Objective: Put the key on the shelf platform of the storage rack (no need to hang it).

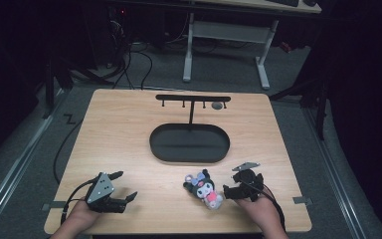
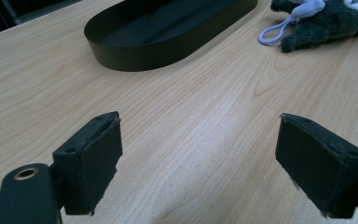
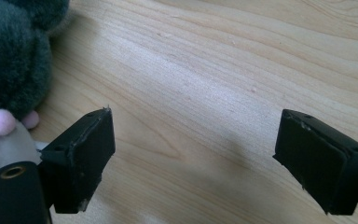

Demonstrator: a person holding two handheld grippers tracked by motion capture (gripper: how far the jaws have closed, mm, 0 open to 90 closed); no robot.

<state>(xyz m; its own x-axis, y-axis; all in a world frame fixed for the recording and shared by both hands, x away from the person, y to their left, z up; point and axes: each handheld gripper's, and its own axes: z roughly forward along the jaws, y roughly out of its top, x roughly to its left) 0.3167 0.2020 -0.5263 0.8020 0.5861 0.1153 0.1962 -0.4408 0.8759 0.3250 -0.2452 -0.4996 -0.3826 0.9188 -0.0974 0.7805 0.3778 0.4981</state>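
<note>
A small plush toy [image 1: 204,188] with dark ears, a white face and pink parts lies on the wooden table near the front, right of centre. My right gripper [image 1: 233,183] sits just right of it, open, with bare wood between its jaws [image 3: 193,130]. The plush's dark fur [image 3: 14,56] shows beside the left jaw, and whether the two touch I cannot tell. My left gripper [image 1: 125,185] rests at the front left, open and holding nothing [image 2: 200,135]. From there the plush [image 2: 326,21] and its pale loop [image 2: 272,35] lie far ahead to the right.
A black oval tray [image 1: 154,144] sits mid-table, its wall [image 2: 135,58] ahead of the left gripper. A black T-shaped rack with hooks [image 1: 193,98] rises from the tray's far side. Beyond the table stand white desk legs [image 1: 263,69] and floor cables [image 1: 129,64].
</note>
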